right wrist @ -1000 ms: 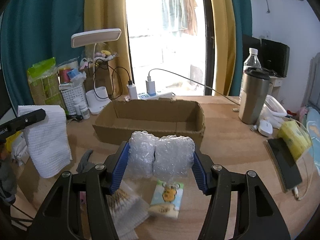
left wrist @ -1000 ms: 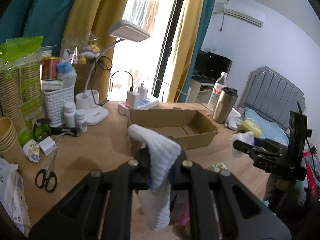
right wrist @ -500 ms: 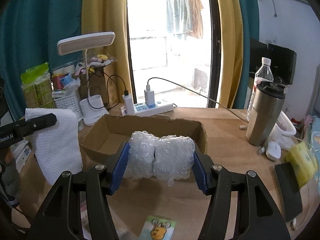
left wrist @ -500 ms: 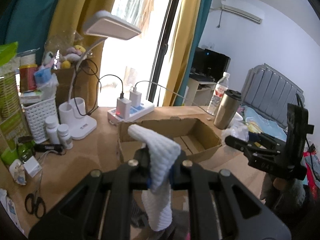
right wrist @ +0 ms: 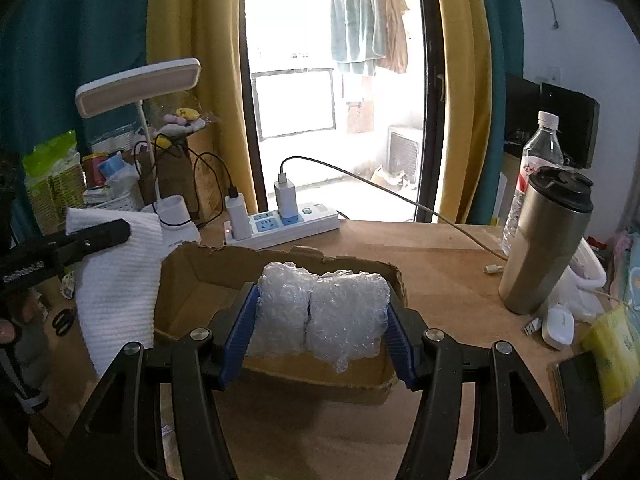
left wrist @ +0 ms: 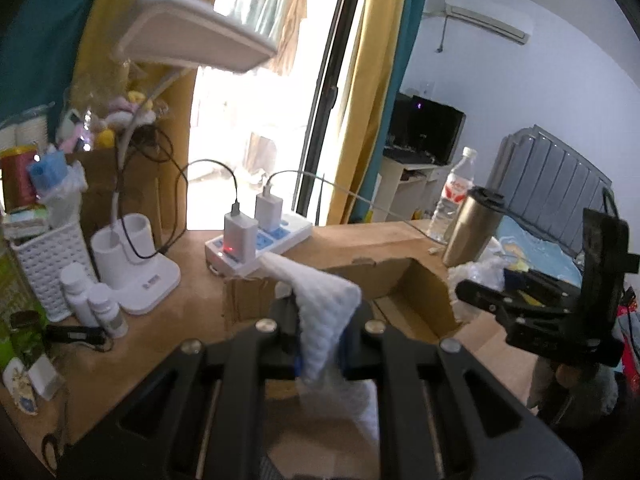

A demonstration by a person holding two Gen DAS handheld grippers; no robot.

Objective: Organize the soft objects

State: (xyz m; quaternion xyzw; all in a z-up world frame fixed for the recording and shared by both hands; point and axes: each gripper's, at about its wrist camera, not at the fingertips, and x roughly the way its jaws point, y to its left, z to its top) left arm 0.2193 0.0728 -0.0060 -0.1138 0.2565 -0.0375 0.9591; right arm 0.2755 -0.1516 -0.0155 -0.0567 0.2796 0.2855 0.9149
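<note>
A wooden bench (right wrist: 440,264) stands before a bright glass door hung with yellow curtains. An open cardboard box (right wrist: 360,376) lies on it and now sits much nearer both cameras than a second ago; the small card that lay in front of the box then has dropped out of the right view.

The left gripper (left wrist: 320,344) pinches a white cloth (left wrist: 324,312), its fingers pressed nearly together, just short of the box's left end. The right gripper (right wrist: 320,324) squeezes a wad of bubble wrap (right wrist: 324,316) between blue fingers (right wrist: 240,332), over the box's near wall.

Behind the box lie a power strip (right wrist: 288,224) with two chargers and a white lamp (right wrist: 140,88). Right of the box stand a steel tumbler (right wrist: 544,240) and a water bottle (right wrist: 540,152); its red label is unreadable. Left of the box are a white basket (left wrist: 44,256) and two small bottles (left wrist: 92,304).
</note>
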